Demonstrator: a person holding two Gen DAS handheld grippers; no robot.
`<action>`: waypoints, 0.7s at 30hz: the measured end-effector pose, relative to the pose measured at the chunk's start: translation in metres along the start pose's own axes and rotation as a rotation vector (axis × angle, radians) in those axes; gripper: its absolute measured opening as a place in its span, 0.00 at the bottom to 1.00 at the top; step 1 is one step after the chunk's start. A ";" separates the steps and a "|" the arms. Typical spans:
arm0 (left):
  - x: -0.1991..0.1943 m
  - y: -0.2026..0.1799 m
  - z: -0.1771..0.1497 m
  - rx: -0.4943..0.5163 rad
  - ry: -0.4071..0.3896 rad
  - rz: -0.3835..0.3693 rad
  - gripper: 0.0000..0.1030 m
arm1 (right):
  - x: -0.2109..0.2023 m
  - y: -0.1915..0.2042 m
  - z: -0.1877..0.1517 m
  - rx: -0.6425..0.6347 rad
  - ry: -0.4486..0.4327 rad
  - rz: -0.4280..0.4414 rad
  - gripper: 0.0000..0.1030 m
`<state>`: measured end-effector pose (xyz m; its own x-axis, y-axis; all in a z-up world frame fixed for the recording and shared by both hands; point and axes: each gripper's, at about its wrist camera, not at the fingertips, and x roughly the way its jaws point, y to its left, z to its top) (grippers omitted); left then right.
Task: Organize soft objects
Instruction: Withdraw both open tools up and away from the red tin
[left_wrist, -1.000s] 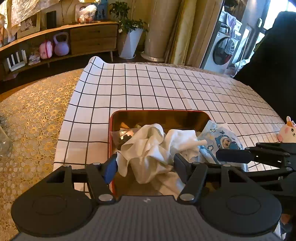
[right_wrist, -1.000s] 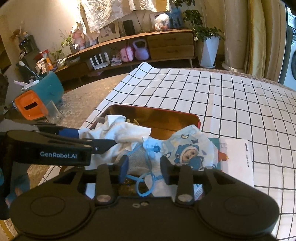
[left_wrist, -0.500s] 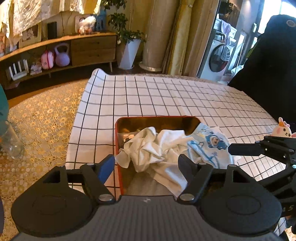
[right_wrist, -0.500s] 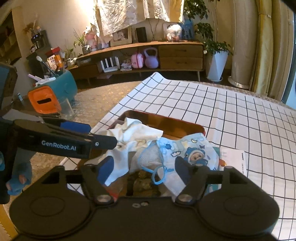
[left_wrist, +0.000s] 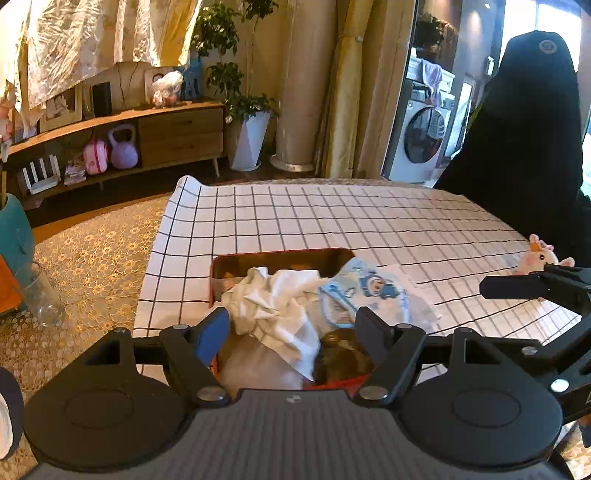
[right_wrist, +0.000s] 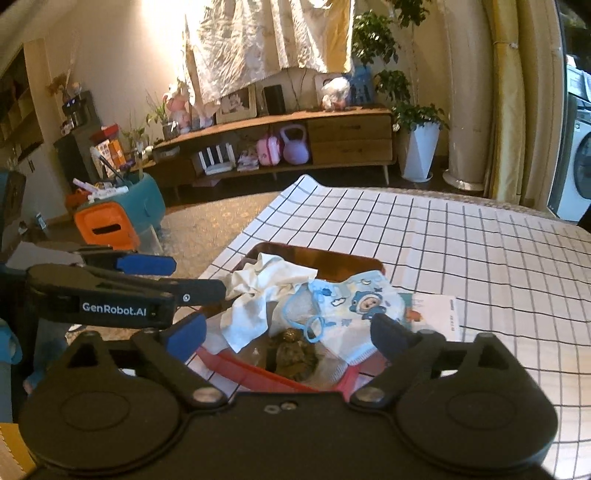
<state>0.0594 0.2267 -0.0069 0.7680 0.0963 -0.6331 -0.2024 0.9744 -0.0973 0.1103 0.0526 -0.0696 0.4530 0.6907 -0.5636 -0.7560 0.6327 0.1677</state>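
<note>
Sitting in the red tray (right_wrist: 236, 363), lower centre of both views: white cloth (left_wrist: 275, 308) w/ blue cartoon cloth (right_wrist: 364, 306) draped over the tray's right rim. My right claw (right_wrist: 286, 334) has just been opening, now spread wide, nothing pinched. My left claw (left_wrist: 290, 332) is spread too, empty, above the tray. Checked tablecloth (left_wrist: 332, 214) under it all; pink plush toy (left_wrist: 537, 254) far right.

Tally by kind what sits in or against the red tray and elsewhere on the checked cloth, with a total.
White cloth: 1, white cloth crumpled in the red tray
Printed garment: 1, blue cartoon-print garment draped over the tray's edge
Plush toy: 1, pink plush toy on the checked cloth
Paper sheet: 1, paper sheet
Tray: 1
Total: 5
</note>
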 end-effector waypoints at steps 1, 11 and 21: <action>-0.004 -0.004 -0.001 0.006 -0.006 0.000 0.73 | -0.005 -0.001 -0.001 0.004 -0.007 0.000 0.97; -0.036 -0.043 -0.015 0.082 -0.052 -0.023 0.77 | -0.062 -0.014 -0.028 0.051 -0.099 -0.040 1.00; -0.064 -0.074 -0.028 0.106 -0.109 -0.039 0.84 | -0.111 -0.022 -0.053 0.051 -0.206 -0.102 1.00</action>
<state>0.0083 0.1429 0.0198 0.8364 0.0740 -0.5431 -0.1104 0.9933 -0.0347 0.0513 -0.0561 -0.0542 0.6161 0.6761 -0.4040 -0.6791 0.7159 0.1623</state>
